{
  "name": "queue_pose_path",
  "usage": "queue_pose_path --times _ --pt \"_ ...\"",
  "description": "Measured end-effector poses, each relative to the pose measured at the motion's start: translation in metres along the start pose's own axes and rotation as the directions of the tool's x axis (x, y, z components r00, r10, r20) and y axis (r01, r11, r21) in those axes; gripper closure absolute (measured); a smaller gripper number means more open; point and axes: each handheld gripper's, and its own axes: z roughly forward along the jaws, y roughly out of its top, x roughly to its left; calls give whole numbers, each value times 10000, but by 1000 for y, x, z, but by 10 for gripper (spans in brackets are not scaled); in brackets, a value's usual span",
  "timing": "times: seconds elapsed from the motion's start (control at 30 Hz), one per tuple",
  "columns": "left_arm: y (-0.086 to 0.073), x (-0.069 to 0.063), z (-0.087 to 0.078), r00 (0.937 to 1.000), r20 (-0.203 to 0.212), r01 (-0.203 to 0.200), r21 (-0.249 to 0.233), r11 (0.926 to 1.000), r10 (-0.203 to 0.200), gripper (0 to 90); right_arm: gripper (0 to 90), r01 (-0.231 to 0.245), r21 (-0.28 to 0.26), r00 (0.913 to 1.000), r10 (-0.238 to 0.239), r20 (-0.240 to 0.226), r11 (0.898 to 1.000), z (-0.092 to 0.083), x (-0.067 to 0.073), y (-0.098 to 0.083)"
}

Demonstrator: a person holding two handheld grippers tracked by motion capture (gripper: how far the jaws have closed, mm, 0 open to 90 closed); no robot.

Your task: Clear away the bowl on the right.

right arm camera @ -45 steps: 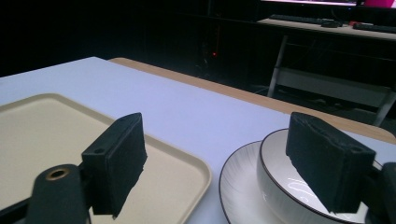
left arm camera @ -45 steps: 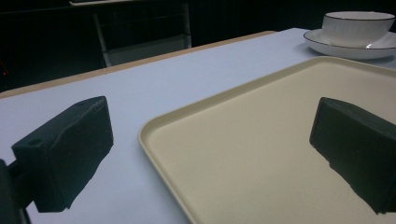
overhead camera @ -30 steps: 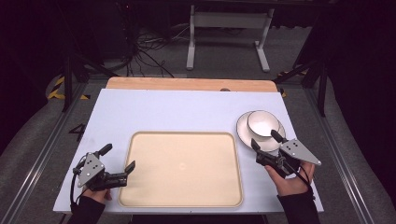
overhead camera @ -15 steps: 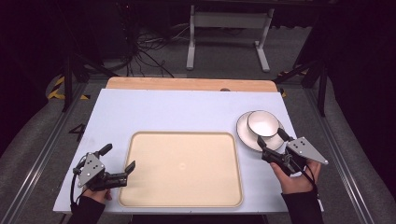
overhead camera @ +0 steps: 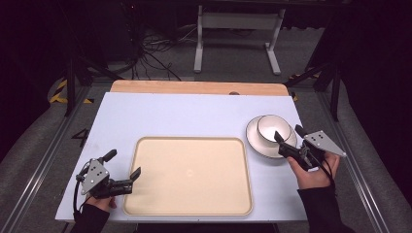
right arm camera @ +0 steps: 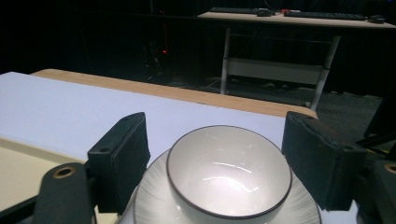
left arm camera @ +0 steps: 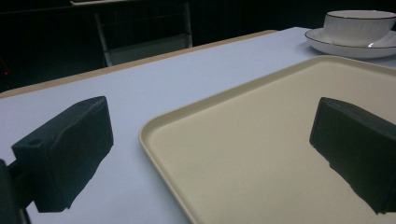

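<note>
Since a second ago the right claw (overhead camera: pixel 286 134) has drawn back toward the right edge of the bench (overhead camera: pixel 194 116) and turned, so its jaws now point up the bench at the bowl (overhead camera: pixel 273 129) rather than across it. The right hand (overhead camera: pixel 313 172) comes in from the near edge, forearm angled slightly inward, with the grey plate tilted outward to the right. Its jaws stand wide apart and grip nothing; in the right gripper view they flank the bowl (right arm camera: pixel 229 177) on either side without touching it. The bowl sits on a white saucer (overhead camera: pixel 260 145) near the right edge, just beside the tray (overhead camera: pixel 189 208).

By contrast the left claw (overhead camera: pixel 122 167) has kept its place near the near left corner, hand (overhead camera: pixel 99 201) low, jaws spread wide and empty. One jaw hangs over the tray's (left arm camera: pixel 261 140) left rim, the other over bare bench.
</note>
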Motion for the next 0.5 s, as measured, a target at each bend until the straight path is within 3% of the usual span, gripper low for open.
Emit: queue_pose_path --times 0.5 --pt "0 0 0 10000 -3 -7 -2 10000 7 2 231 -52 229 9997 47 234 9997 21 -21 10"
